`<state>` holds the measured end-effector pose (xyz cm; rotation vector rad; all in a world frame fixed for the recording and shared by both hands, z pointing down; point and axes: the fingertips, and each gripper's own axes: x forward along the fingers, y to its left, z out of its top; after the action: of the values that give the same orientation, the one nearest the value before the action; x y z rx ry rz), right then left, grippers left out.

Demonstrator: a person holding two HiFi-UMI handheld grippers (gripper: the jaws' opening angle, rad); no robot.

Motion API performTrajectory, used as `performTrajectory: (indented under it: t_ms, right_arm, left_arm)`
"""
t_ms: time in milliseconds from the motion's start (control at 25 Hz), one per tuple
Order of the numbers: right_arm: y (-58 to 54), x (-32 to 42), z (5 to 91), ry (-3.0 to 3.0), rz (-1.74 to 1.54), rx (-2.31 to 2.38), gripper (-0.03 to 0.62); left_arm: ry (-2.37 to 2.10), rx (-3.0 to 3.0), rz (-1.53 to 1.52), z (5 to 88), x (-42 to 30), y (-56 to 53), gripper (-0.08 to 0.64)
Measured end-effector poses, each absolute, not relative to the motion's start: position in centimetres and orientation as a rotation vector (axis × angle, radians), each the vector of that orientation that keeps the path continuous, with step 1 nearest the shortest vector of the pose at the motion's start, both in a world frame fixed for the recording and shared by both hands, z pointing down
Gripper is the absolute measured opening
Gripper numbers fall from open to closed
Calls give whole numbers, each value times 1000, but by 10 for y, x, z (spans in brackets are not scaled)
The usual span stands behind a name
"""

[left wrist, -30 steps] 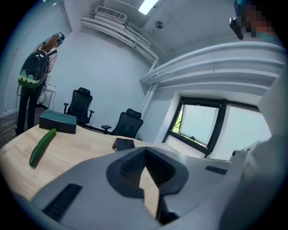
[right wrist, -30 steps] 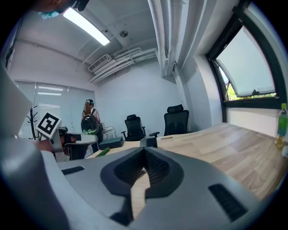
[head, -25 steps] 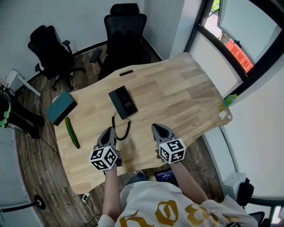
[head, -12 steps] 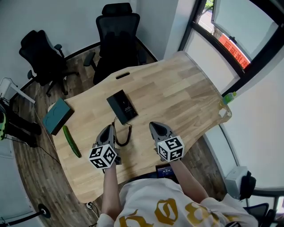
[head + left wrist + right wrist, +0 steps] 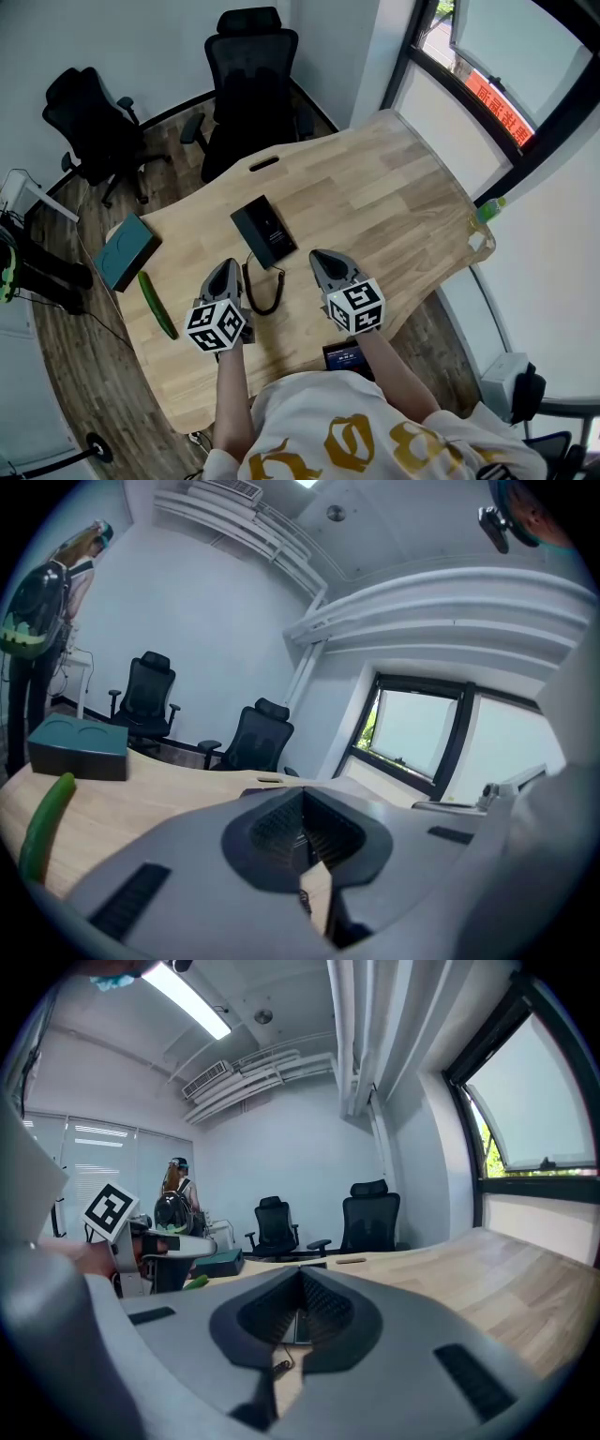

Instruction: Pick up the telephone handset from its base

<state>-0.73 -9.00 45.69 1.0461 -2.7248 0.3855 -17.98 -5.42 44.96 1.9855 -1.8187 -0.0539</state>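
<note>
The black telephone (image 5: 265, 231) lies flat on the wooden table (image 5: 394, 202), its handset resting on the base. A coiled black cord (image 5: 266, 287) loops from it toward the near edge. My left gripper (image 5: 225, 271) hovers just left of the cord, short of the phone, with its jaws shut and nothing between them. My right gripper (image 5: 319, 257) is to the right of the cord, also shut and empty. The left gripper view shows its closed tips (image 5: 302, 794) pointing across the table. In the right gripper view the closed tips (image 5: 300, 1275) hide most of the phone.
A green cucumber (image 5: 157, 305) and a teal box (image 5: 127, 251) lie at the table's left end. Two black office chairs (image 5: 251, 75) stand beyond the far edge. A green bottle (image 5: 488, 208) sits at the right corner by the window. A person stands at the far left (image 5: 176, 1199).
Both grippers have moved a little forward over the table towards the telephone, still shut. The telephone, cord, cucumber and box have stayed where they were.
</note>
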Motion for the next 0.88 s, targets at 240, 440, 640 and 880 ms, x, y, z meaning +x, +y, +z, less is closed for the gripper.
performTrajectory:
  t_ms: [240, 440, 640, 880]
  right_arm:
    - [-103, -18, 462, -2732, 403, 1031, 6]
    - [-114, -22, 473, -2713, 411, 1016, 5]
    - [-124, -20, 480, -2698, 424, 1016, 6]
    - [-132, -20, 492, -2676, 443, 1002, 5]
  left_arm:
    - [-1818, 1972, -46, 454, -188, -66, 6]
    - [-1806, 1966, -35, 465, -190, -77, 6]
    - [-1785, 1963, -13, 478, -187, -84, 7]
    - [-1785, 1910, -7, 497, -195, -86, 6]
